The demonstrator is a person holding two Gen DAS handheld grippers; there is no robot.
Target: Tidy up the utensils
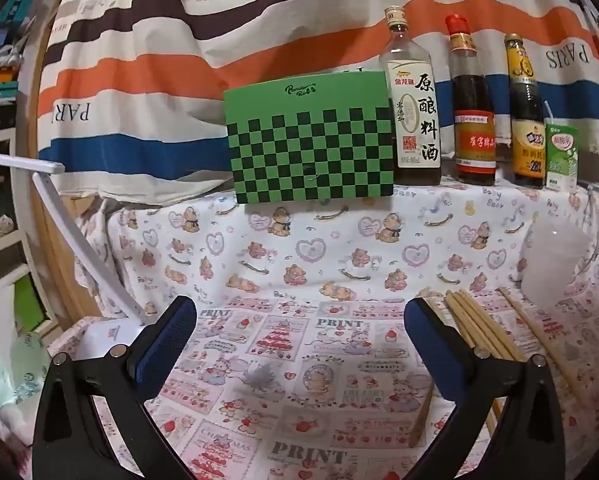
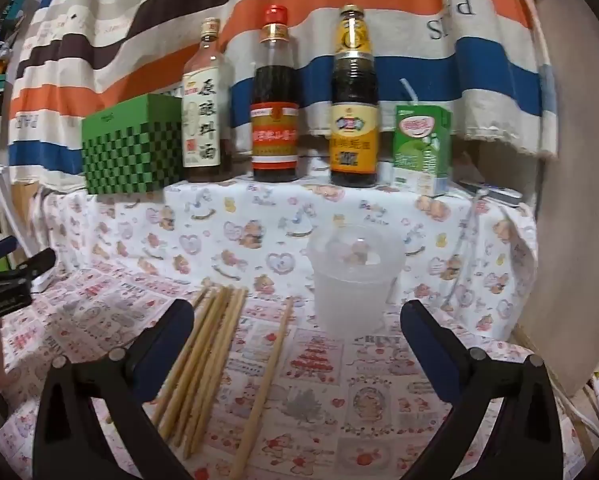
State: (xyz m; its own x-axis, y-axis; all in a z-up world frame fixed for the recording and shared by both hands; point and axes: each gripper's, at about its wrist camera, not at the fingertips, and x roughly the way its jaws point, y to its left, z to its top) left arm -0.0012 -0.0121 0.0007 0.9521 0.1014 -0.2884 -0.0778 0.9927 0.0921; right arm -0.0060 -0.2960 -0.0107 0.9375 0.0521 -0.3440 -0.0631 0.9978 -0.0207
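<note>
Wooden chopsticks [image 1: 479,328] lie at about four o'clock in the left wrist view, a bundle side by side just right of the left gripper [image 1: 299,320], whose blue-padded jaws stand spread wide with only the printed tablecloth [image 1: 299,248] between them. One more chopstick [image 1: 539,336] lies apart to the right. A frosted plastic cup [image 1: 555,260] stands at three o'clock. At twelve to two o'clock, along the striped cloth backdrop, stand a green checkered box [image 1: 311,140], three bottles and a green drink carton [image 1: 561,156]

In the right wrist view the right gripper [image 2: 297,316] is likewise spread wide, pinching nothing. The bundle [image 2: 203,356] lies at seven o'clock, partly behind the left-hand jaw; the single chopstick lies between the jaws at six o'clock. The cup [image 2: 353,276] stands upright just past the centre
</note>
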